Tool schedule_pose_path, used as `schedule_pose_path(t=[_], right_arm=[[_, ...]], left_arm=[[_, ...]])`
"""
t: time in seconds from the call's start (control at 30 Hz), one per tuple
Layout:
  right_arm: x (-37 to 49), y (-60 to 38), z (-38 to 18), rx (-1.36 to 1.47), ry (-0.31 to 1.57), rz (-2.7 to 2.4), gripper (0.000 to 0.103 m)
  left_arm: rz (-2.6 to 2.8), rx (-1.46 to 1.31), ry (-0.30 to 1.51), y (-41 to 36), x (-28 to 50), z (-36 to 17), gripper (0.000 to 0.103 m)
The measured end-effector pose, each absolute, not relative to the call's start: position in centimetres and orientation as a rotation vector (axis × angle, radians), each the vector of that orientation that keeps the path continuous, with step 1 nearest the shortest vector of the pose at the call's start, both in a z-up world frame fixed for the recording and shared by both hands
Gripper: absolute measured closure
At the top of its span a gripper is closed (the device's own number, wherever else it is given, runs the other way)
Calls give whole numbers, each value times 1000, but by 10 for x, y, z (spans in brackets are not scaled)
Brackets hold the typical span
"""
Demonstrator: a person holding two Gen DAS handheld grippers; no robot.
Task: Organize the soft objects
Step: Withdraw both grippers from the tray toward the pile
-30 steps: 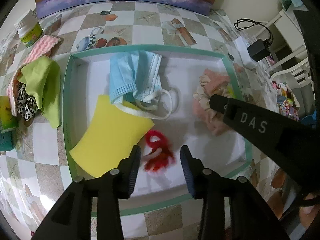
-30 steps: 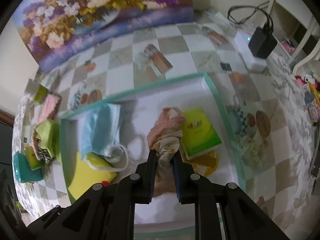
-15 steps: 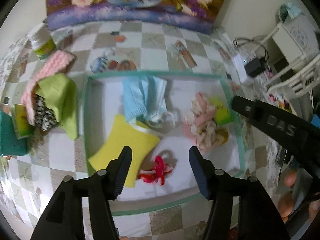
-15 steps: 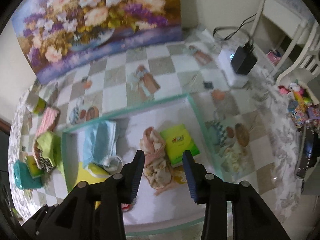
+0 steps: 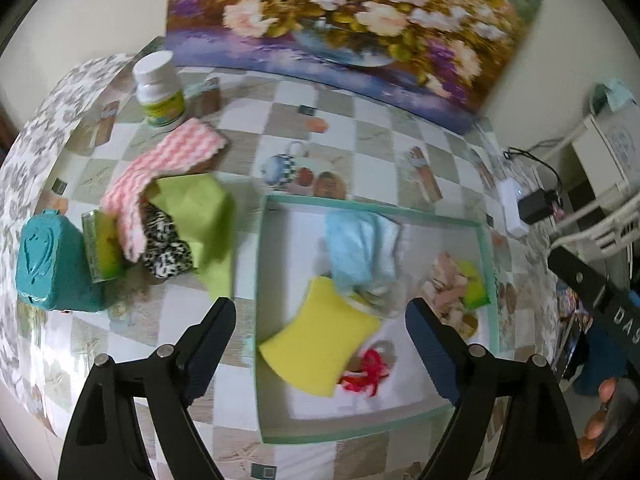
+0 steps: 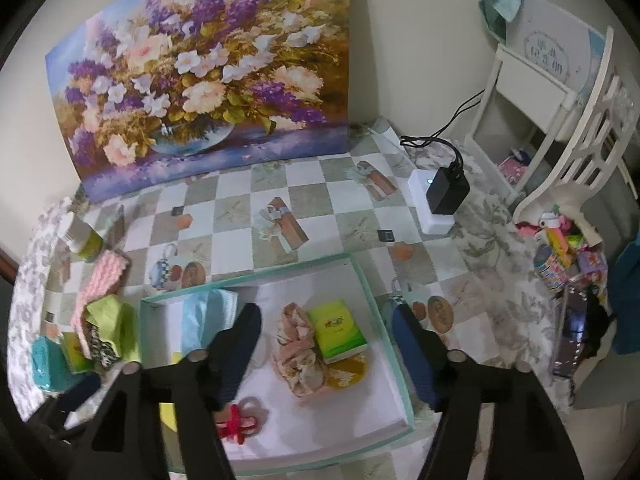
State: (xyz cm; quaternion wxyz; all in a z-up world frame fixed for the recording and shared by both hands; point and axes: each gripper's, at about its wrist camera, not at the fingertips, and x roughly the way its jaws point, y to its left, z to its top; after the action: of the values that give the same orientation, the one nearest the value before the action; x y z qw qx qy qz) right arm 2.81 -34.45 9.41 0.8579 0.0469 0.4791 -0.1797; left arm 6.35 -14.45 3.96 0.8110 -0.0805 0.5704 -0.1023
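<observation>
Both grippers up high, fingers wide apart, holding nothing: left gripper [image 5: 320,330], right gripper [image 6: 326,336]. Tray [image 5: 486,264] already holds masks, yellow sponge [image 5: 320,344], peach cloth. Next, I think: grab green cloth [image 5: 200,208] from pile at nine o'clock of tray.

Tray [image 6: 394,344] front strip bare, red scrunchie [image 6: 236,424] aside — cloth pile [image 5: 176,216] crowds left

The surface [image 5: 360,120] is wearing a glossy checked oilcloth, and the pink towel [image 5: 168,168] is showing a ribbed knitted weave. The yellow sponge [image 5: 320,344] is looking matt and the bottle [image 5: 158,88] is showing smooth plastic
</observation>
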Motion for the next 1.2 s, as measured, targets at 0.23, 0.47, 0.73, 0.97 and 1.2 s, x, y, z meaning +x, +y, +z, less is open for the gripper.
schedule_pose_path(t=[0.23, 0.47, 0.73, 0.97, 1.2], right_arm=[[31, -340, 92, 56, 1002, -410, 1], [34, -331, 93, 36, 1001, -400, 1], [40, -310, 96, 50, 989, -336, 1], [49, -271, 100, 51, 965, -220, 1], [64, -218, 85, 36, 974, -75, 1]], left_arm=[[-120, -253, 1195, -103, 72, 41, 16], [-29, -326, 1141, -65, 75, 52, 16], [47, -381, 1084, -26, 72, 63, 12], [97, -428, 1032, 11, 69, 69, 3], [59, -530, 1004, 37, 68, 66, 3]])
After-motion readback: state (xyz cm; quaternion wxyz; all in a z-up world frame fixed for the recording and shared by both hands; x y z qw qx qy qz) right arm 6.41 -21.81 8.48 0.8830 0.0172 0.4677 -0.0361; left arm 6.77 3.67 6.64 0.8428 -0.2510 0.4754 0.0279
